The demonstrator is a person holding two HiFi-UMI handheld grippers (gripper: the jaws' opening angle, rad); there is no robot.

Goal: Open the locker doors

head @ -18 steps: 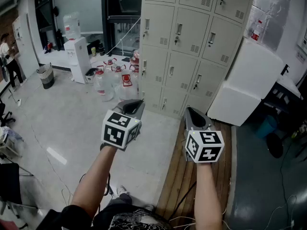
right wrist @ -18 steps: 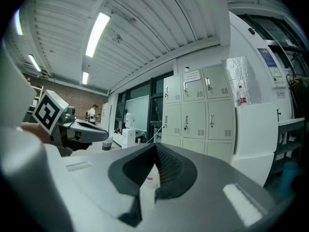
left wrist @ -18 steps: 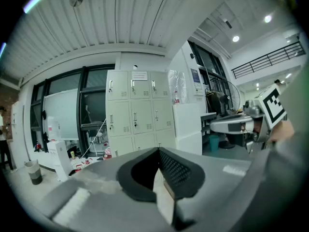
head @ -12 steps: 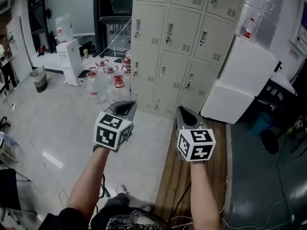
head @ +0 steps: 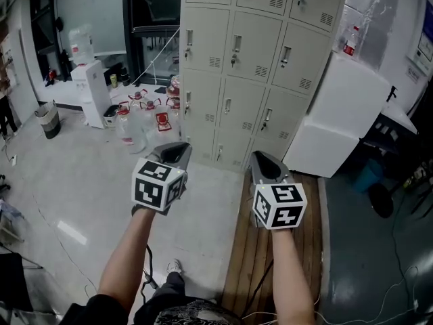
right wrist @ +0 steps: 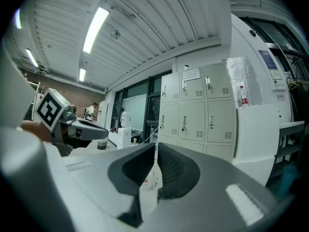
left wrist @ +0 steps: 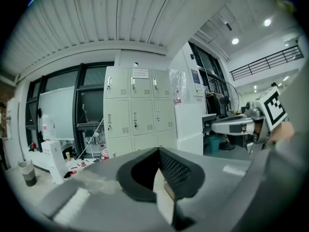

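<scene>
We stand on a pale grey floor [head: 81, 181] in a workroom with dark glass walls on the left. A strip of wooden planks [head: 254, 249] runs under our right arm towards the lockers [head: 250, 66]. The beige bank stands straight ahead, well apart from both grippers, with an open stretch of floor in between. On its right edge a big white block [head: 338, 114] leans against it and covers part of the lower right doors. To its left, water jugs [head: 142, 114] crowd the floor, too bunched to count, beside one water dispenser [head: 88, 87] and one bin [head: 47, 119].

The head view shows three columns of doors in four rows, every one shut.

There are two grippers. The left gripper [head: 174, 149] has its fingers pressed together on nothing, and so does the right gripper [head: 260, 158].
</scene>
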